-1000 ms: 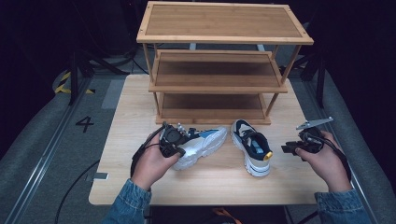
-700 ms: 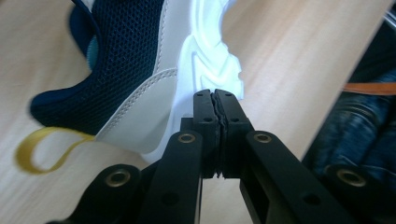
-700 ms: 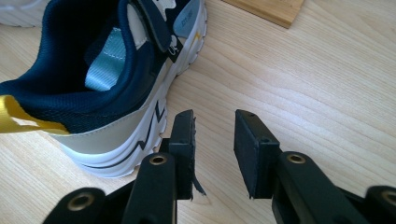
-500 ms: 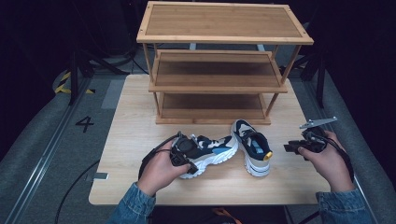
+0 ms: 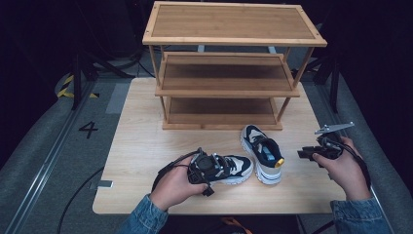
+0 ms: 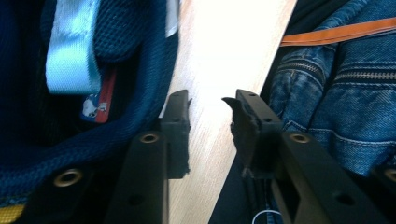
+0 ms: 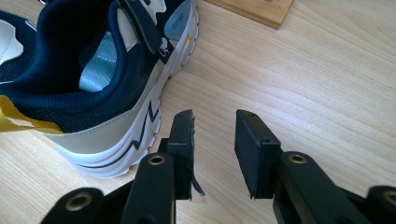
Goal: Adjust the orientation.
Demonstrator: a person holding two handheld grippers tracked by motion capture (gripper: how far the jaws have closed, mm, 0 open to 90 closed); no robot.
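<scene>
Lying on the table (image 5: 136, 122) in front of the rack (image 5: 229, 68), two navy-and-white shoes sit close together. The left shoe (image 5: 234, 168) rests on its sole near the table's front edge, toe pointing toward the right shoe (image 5: 263, 151), which stands with its toe toward the rack and its yellow heel tab toward the person.

The left gripper (image 5: 204, 168) is at the heel end of the left shoe, held by the left hand (image 5: 170, 187). In the left gripper view its jaws have just been opening: they now stand parted with bare table between them, and nothing is clamped. One jaw lies just beside the shoe's dark blue collar (image 6: 116, 70), whether touching it I cannot tell, and the other is toward the table edge, near a denim sleeve (image 6: 336, 93).

The right gripper (image 5: 311, 153) hovers at the right side of the table, apart from the right shoe, held by the right hand (image 5: 343, 168). In the right gripper view its jaws stand with a gap between the pads and nothing in it, only wood grain below; the right shoe's heel and white sole lie just off the one jaw, not touching it.
</scene>
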